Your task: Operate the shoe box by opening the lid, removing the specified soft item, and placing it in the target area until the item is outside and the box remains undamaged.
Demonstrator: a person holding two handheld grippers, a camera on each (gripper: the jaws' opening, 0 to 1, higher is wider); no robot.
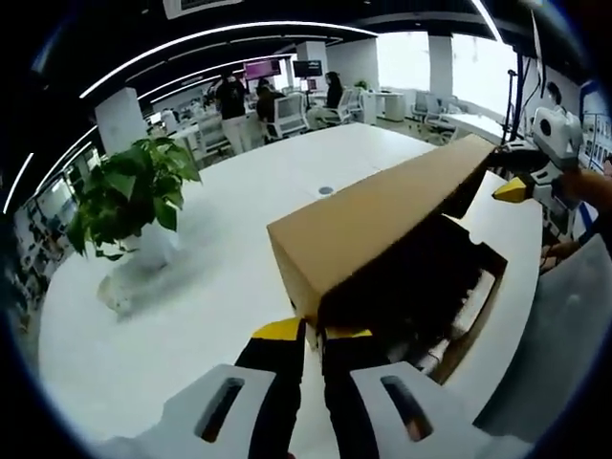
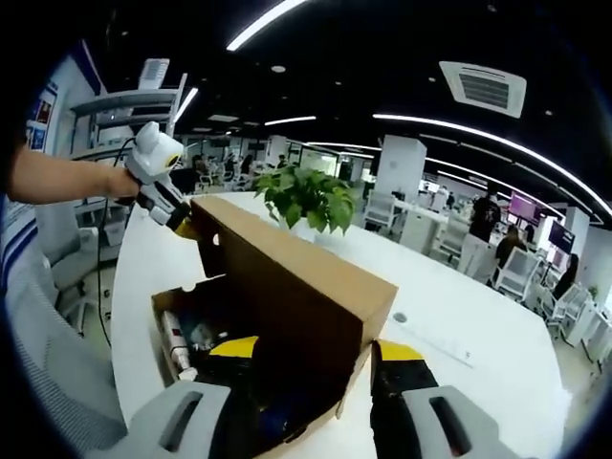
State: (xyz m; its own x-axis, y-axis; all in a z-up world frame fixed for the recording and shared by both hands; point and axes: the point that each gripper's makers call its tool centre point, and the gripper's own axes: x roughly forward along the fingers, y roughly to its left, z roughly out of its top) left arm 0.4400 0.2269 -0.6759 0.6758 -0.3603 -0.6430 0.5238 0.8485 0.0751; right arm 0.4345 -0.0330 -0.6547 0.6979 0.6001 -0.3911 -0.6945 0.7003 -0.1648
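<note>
On table (image 1: 191, 287), both grippers lift lid (image 1: 382, 210).

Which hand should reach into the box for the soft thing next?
Probably the right. The right gripper has its jaws apart at the open box, with the things inside in plain view. The left gripper is pinched on the lid, holding it up.
</note>
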